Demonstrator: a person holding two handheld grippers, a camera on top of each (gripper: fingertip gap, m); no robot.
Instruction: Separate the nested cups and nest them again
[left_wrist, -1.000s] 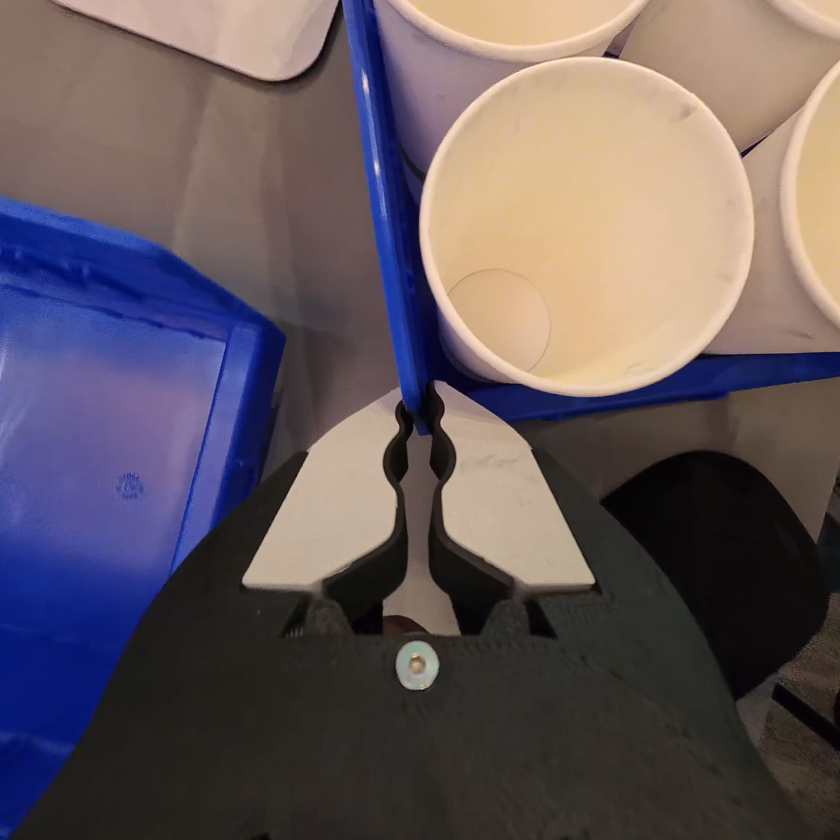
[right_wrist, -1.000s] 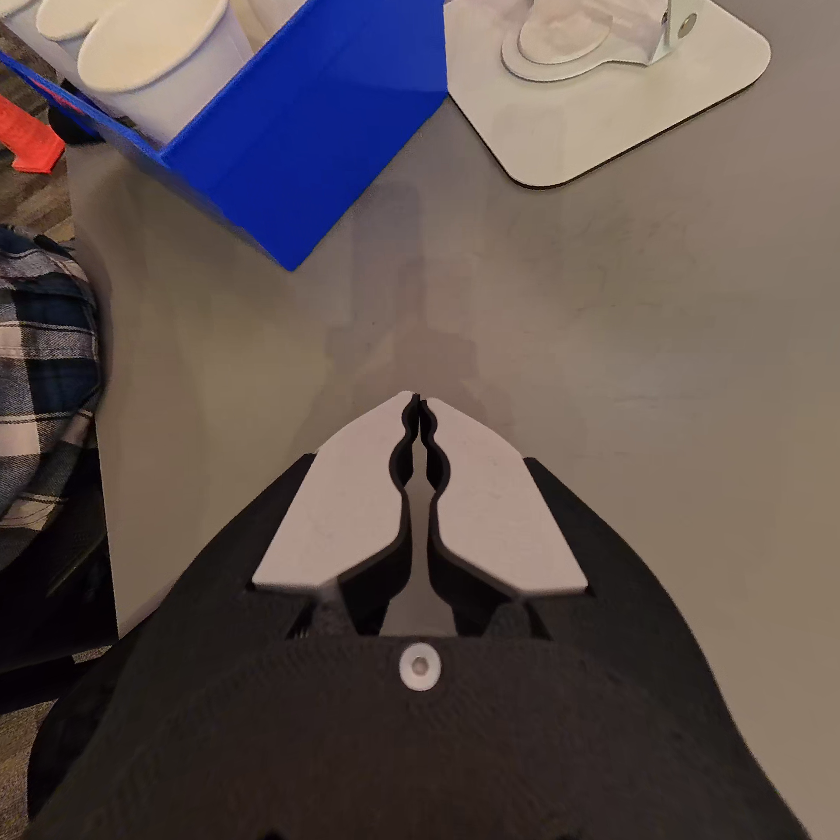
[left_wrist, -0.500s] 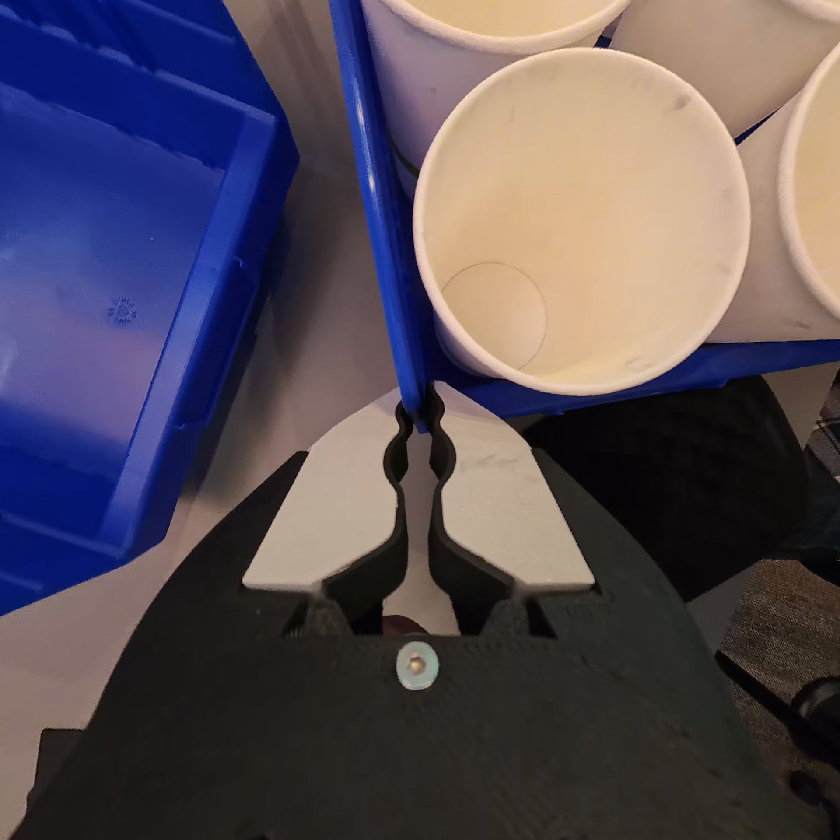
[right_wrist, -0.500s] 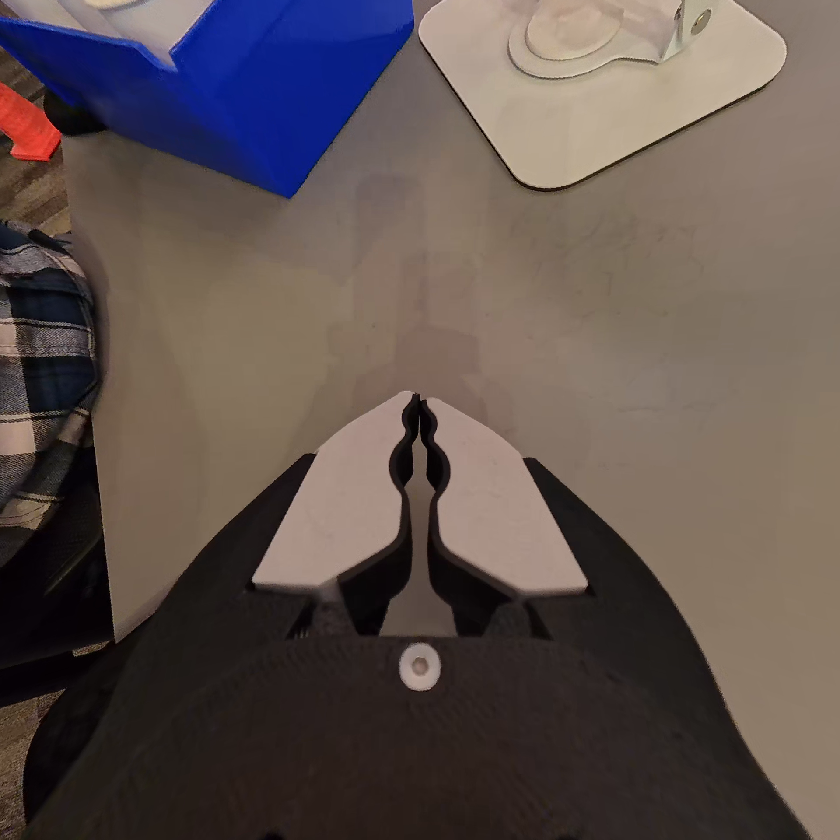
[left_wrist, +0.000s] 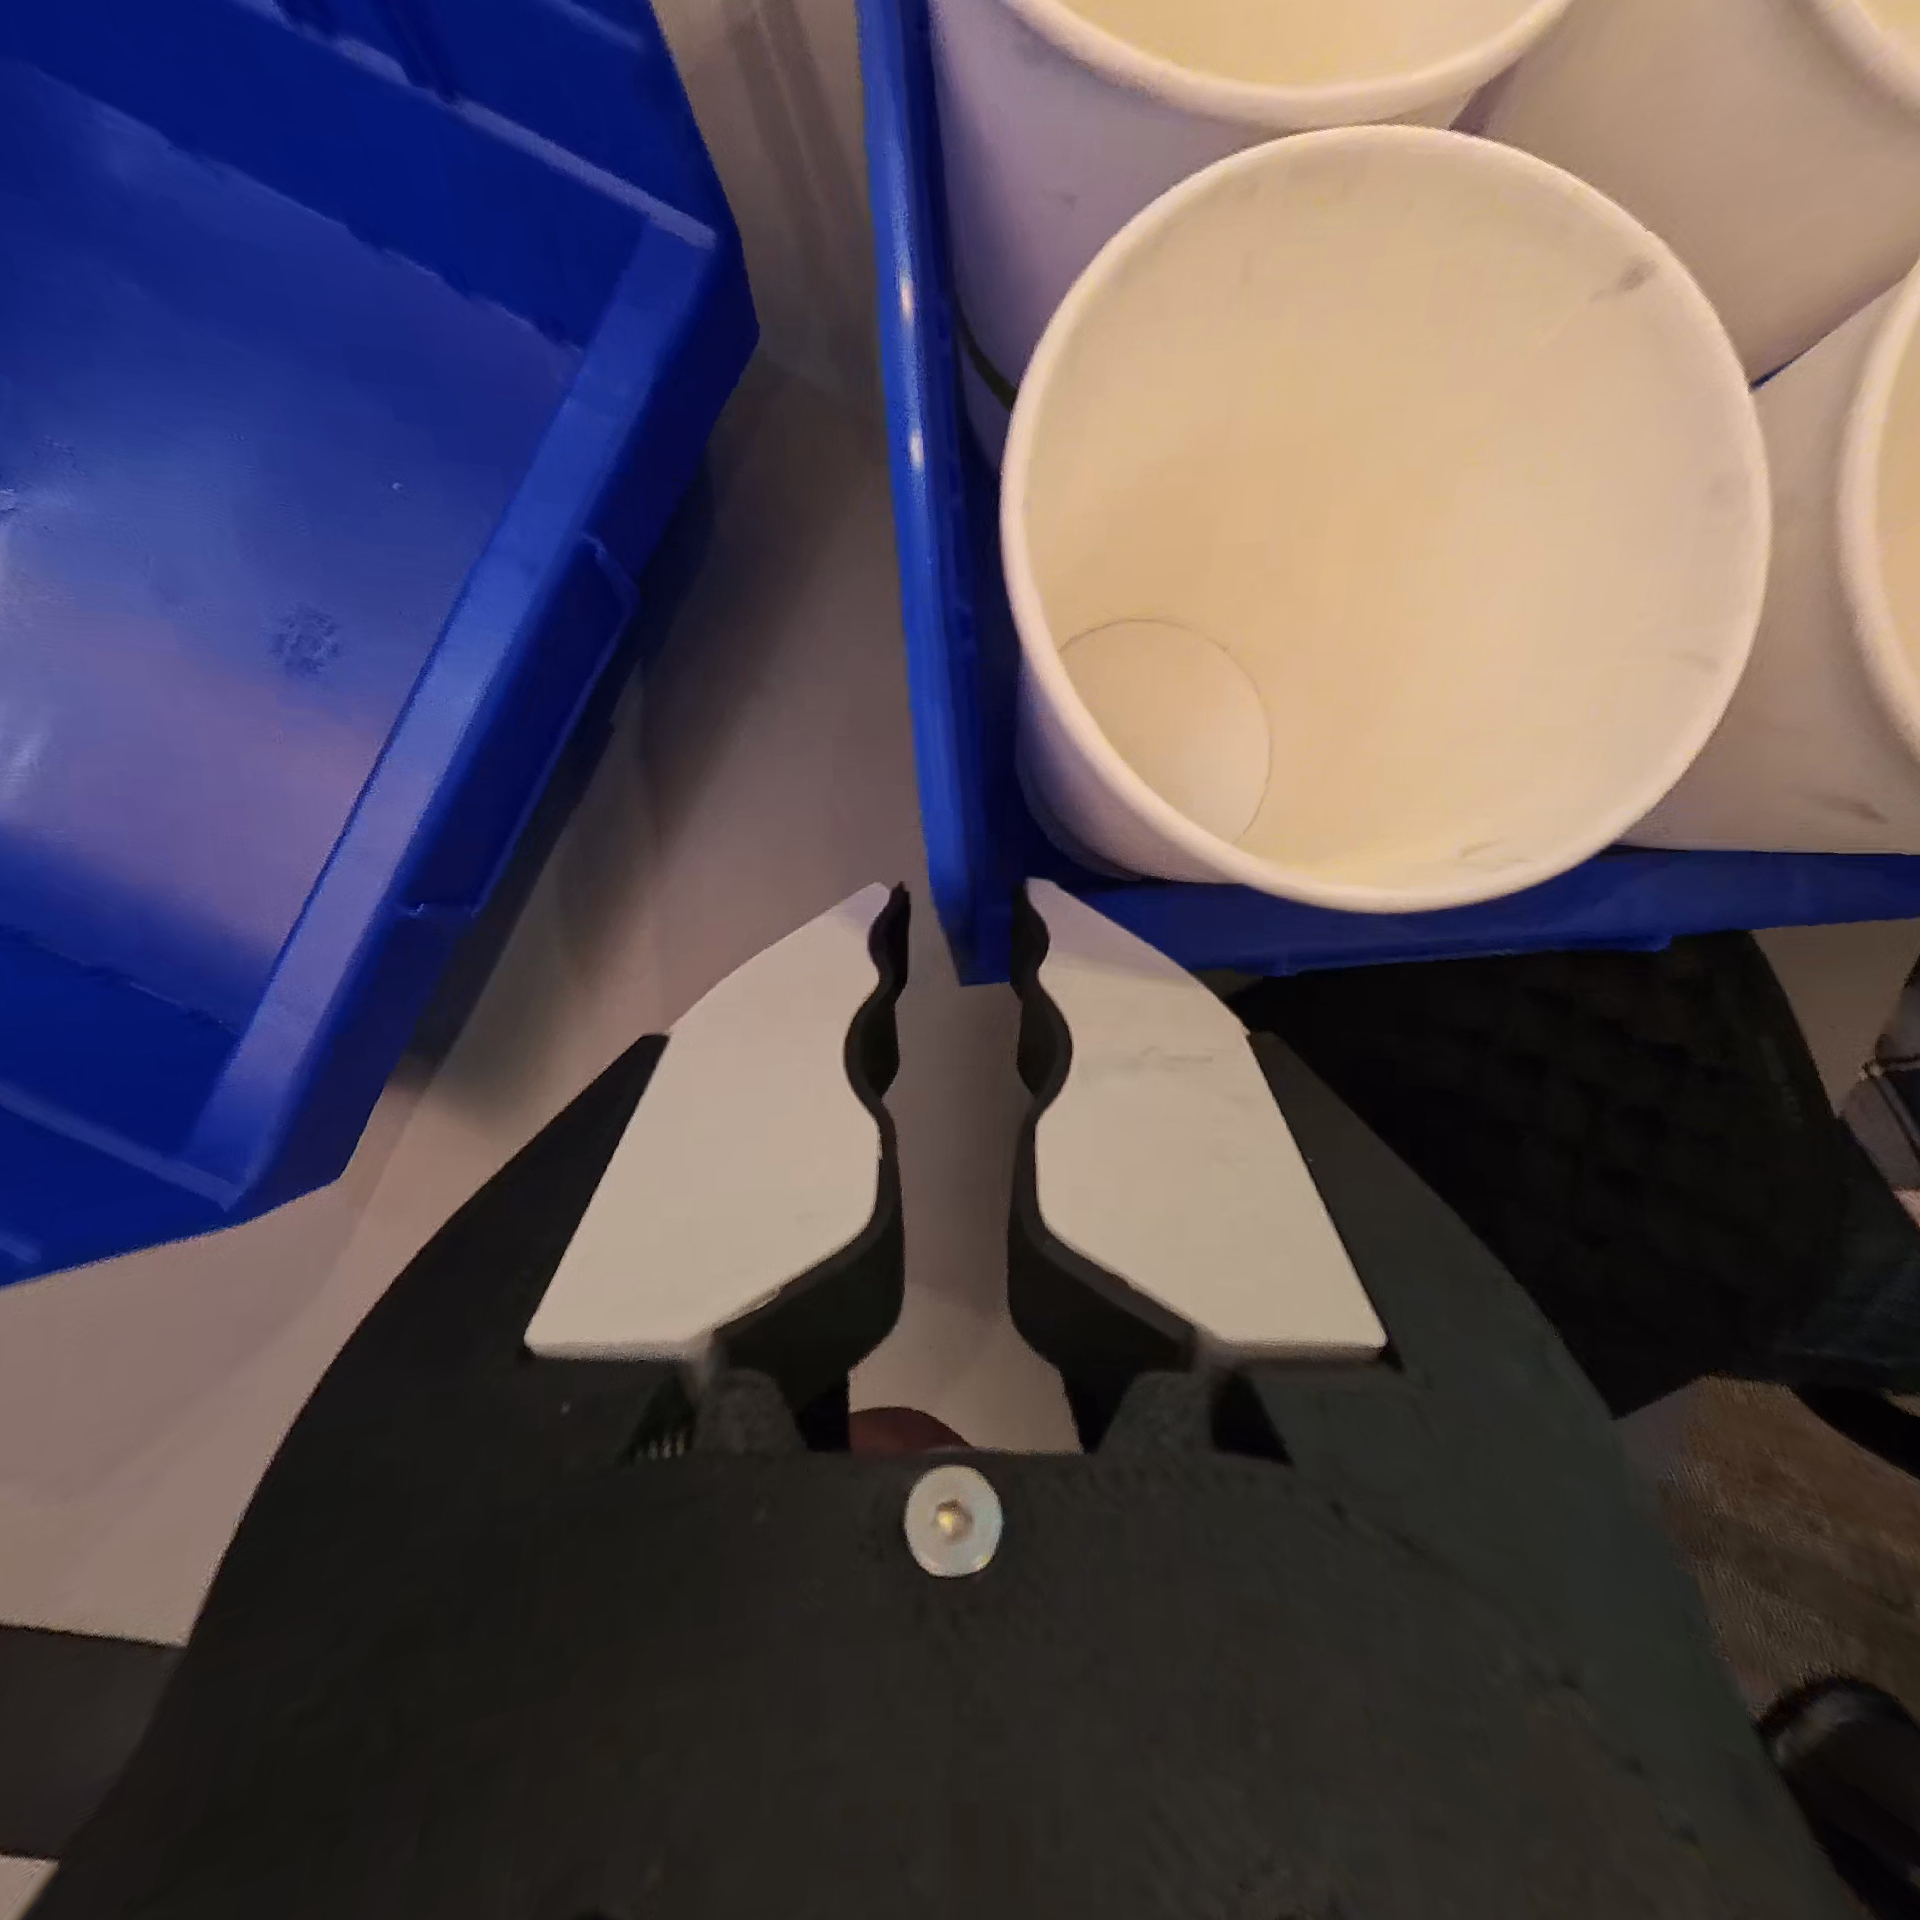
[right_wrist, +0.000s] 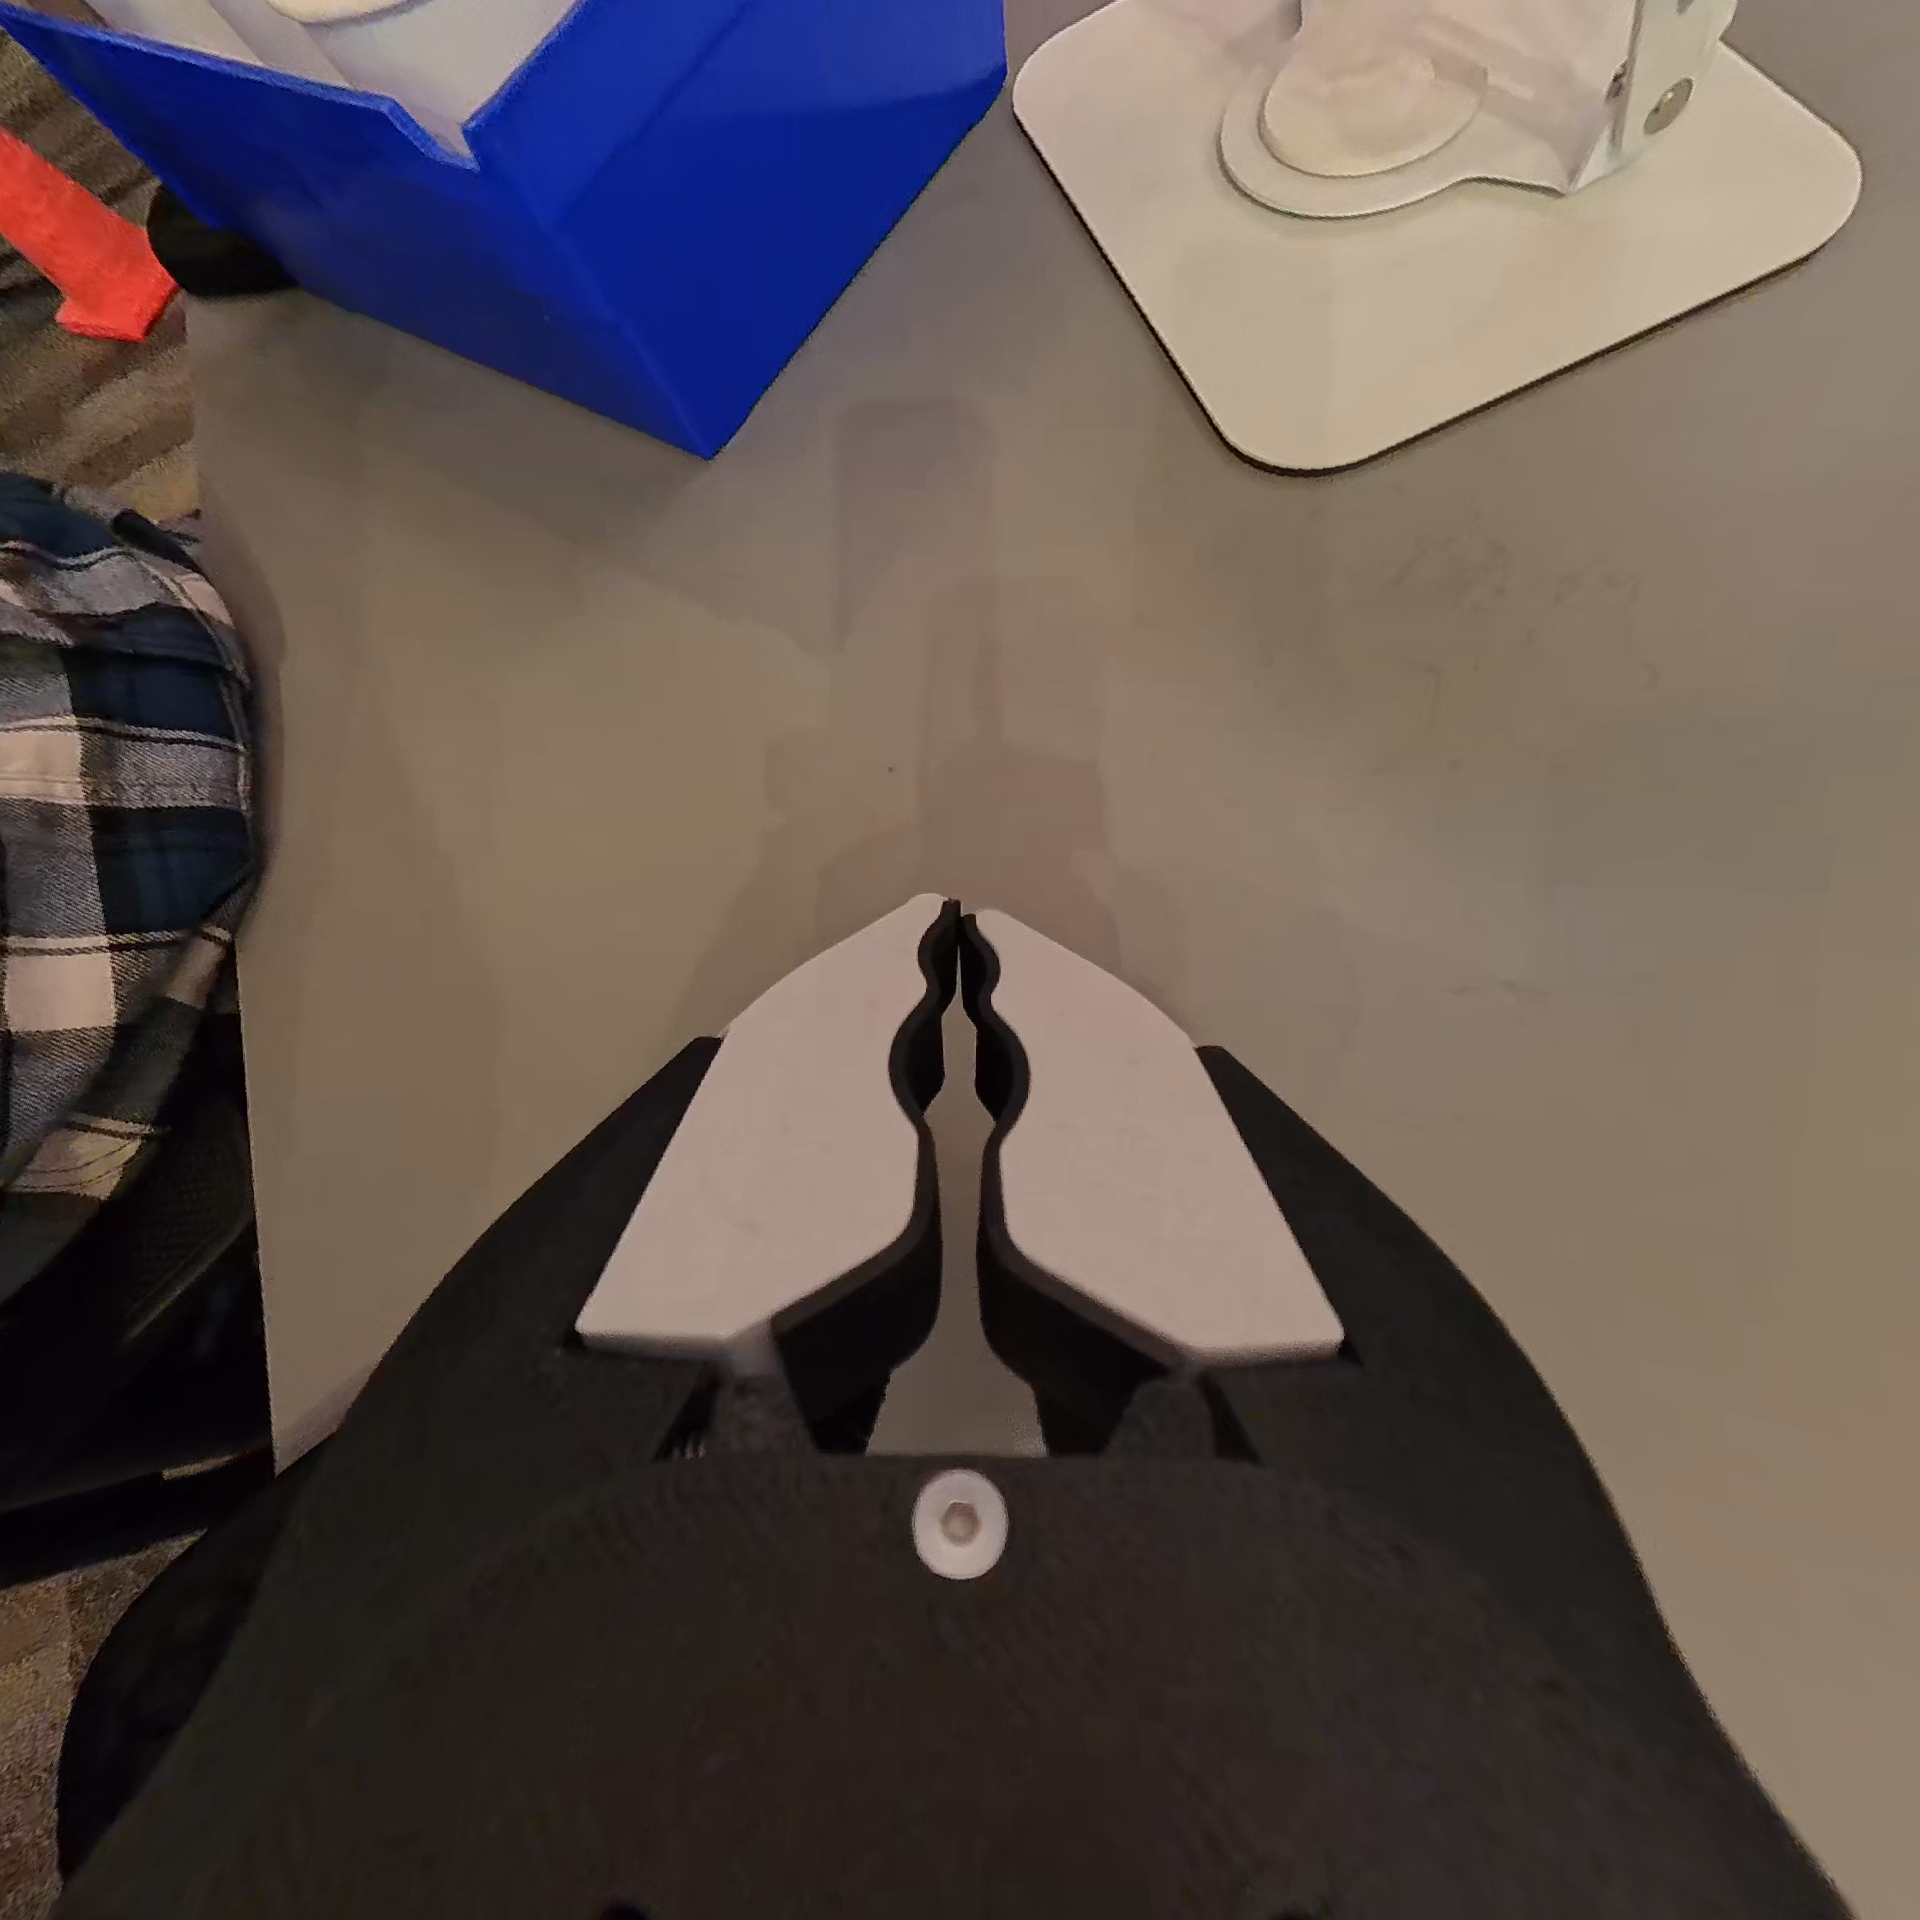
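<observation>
— Grey tabletop (right_wrist: 1351, 831): what sits on it?
— A blue bin (left_wrist: 940, 623) packed with white paper cups (left_wrist: 1382, 520), beside another blue bin (left_wrist: 312, 520), plus a white base plate (right_wrist: 1455, 312).
— And the left tongs (left_wrist: 961, 935)?
— Apart, straddling the cup bin's corner wall; a gap shows at the left pad.
— The right tongs (right_wrist: 958, 920)?
— Together, holding nothing, above bare tabletop.
</observation>
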